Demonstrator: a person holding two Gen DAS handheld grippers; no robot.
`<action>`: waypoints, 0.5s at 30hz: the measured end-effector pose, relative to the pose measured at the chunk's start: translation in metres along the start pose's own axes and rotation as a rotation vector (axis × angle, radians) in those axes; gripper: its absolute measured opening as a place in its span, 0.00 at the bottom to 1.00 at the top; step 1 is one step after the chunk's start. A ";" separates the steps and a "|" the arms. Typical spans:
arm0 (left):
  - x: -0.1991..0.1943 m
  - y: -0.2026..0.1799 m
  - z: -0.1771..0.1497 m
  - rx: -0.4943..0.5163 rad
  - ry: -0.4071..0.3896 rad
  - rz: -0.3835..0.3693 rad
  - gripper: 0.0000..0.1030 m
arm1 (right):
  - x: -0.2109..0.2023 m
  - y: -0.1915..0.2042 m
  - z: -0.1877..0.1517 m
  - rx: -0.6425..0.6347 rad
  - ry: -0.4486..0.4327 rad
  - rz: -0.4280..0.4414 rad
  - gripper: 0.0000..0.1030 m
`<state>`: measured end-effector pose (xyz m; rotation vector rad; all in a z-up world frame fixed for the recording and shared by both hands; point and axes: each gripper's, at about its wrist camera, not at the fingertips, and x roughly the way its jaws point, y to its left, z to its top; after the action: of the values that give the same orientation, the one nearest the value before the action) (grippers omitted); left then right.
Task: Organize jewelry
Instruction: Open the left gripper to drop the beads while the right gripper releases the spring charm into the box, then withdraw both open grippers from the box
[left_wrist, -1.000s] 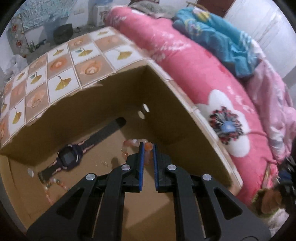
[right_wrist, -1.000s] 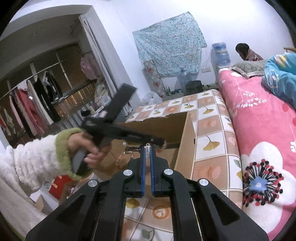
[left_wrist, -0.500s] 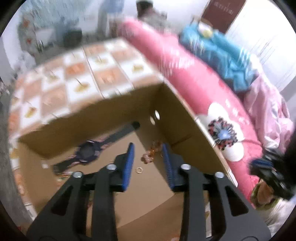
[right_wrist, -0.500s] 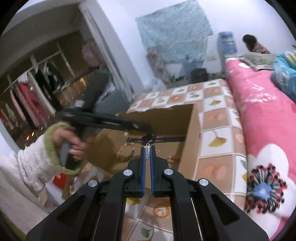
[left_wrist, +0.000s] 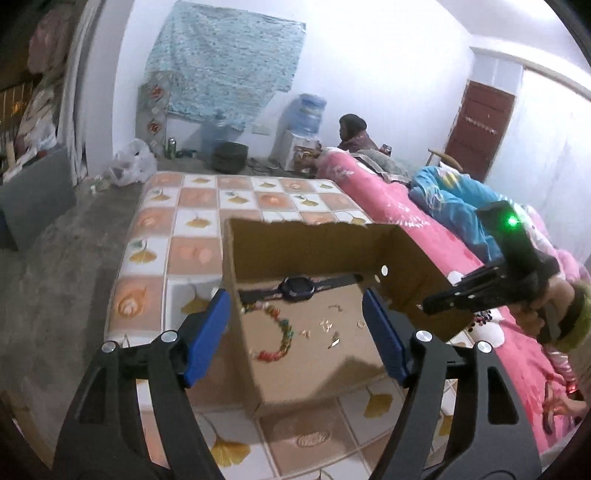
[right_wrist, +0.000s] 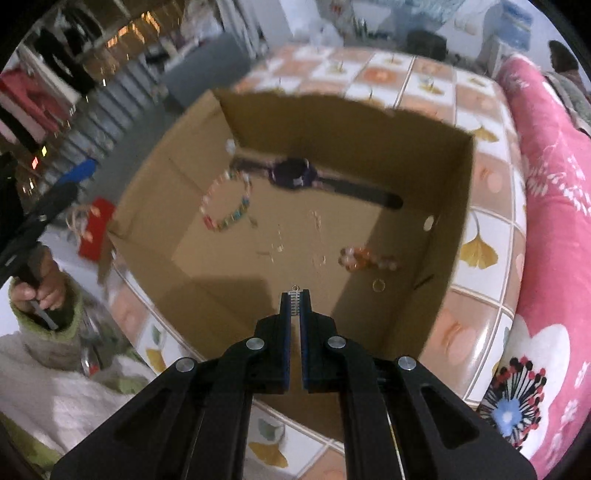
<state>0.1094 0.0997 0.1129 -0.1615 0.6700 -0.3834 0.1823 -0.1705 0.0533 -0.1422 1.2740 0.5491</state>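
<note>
Right gripper (right_wrist: 295, 295) sits low in the centre of its own view, blue pads pinched together on a small silver ladder-like earring (right_wrist: 294, 303) whose ring pokes out past the tips. It hangs over the open cardboard box (right_wrist: 454, 206) that fills the middle of the frame. On the box floor: a dark wristwatch (right_wrist: 295, 173) stretched across the upper middle, a multicoloured bead bracelet (right_wrist: 227, 206) to its lower left, an orange-and-white bead bracelet (right_wrist: 364, 258) to the right of centre, a small gold ring (right_wrist: 378, 285) just below that, and fine gold bits scattered between them.

Over to the left gripper (left_wrist: 295, 332): its jaws have just been opening and now stand wide apart, nothing between the pads. The blue fingers (left_wrist: 207, 334) frame the box from outside, the left one in front of the box's left corner. In this view the watch lies along the far wall and the coloured bracelet curves below it.

The box rests on a tiled ginkgo-pattern sheet (left_wrist: 192, 221); a pink flowered quilt (left_wrist: 391, 206) runs along the right. A hand (right_wrist: 35, 291) in a fuzzy green-cuffed sleeve grips the other tool's handle at left.
</note>
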 end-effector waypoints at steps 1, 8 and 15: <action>-0.001 0.003 -0.006 -0.001 -0.002 0.004 0.69 | 0.006 0.002 0.001 -0.009 0.026 -0.020 0.05; 0.002 0.014 -0.017 -0.011 -0.029 0.015 0.74 | 0.006 0.004 -0.001 0.002 0.008 -0.046 0.06; 0.021 0.024 -0.016 -0.067 0.014 0.011 0.81 | -0.063 -0.004 -0.040 0.134 -0.369 0.014 0.30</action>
<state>0.1212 0.1128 0.0828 -0.2186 0.6975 -0.3523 0.1375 -0.2094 0.0992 0.0779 0.9482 0.4746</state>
